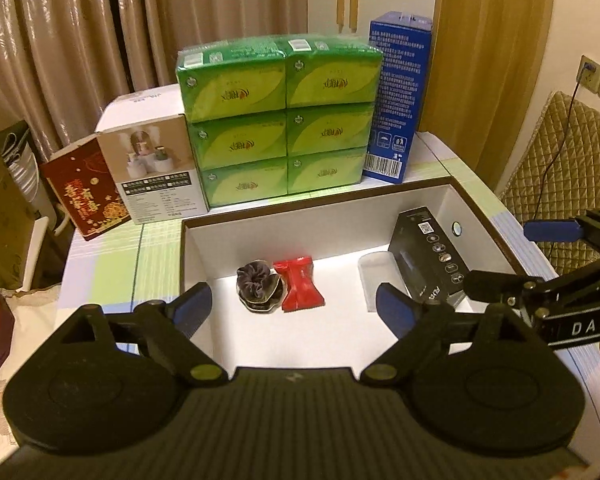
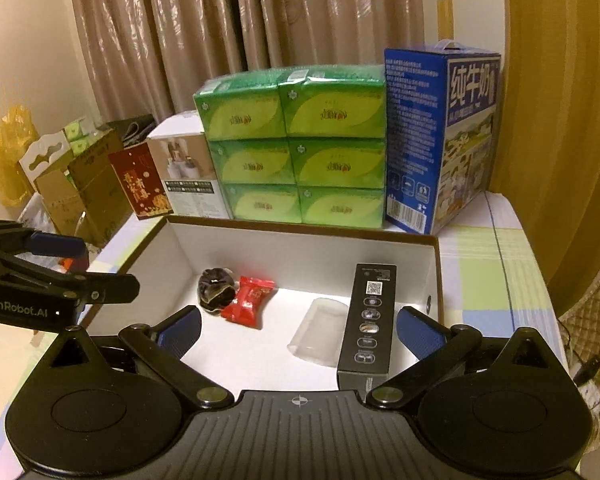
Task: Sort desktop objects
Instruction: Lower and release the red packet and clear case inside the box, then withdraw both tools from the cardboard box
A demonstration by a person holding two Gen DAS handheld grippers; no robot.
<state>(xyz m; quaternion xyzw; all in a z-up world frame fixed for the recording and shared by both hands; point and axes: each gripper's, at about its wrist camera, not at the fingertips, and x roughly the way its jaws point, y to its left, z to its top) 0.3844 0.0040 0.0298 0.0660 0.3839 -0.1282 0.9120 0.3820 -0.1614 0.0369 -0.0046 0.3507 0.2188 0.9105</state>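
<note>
The white open cardboard box (image 1: 284, 236) holds four things: one dark scrunchie (image 1: 258, 286), one red wrapped candy (image 1: 300, 288), one clear plastic lid (image 1: 374, 280), one black rectangular carton (image 1: 430, 258). Both the left gripper (image 1: 296, 308) and right gripper (image 2: 298, 330) hover above them, jaws spread, empty.

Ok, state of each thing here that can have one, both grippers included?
left gripper: open, empty, over the box
right gripper: open, empty, over the box
white box: lidless, open-topped
black carton: closed, lying inside the box
red candy: wrapped, in the box
dark scrunchie: bunched, touching the candy
clear tray: empty

Both hand-held grippers (image 1: 294, 310) (image 2: 298, 332) wide open
</note>
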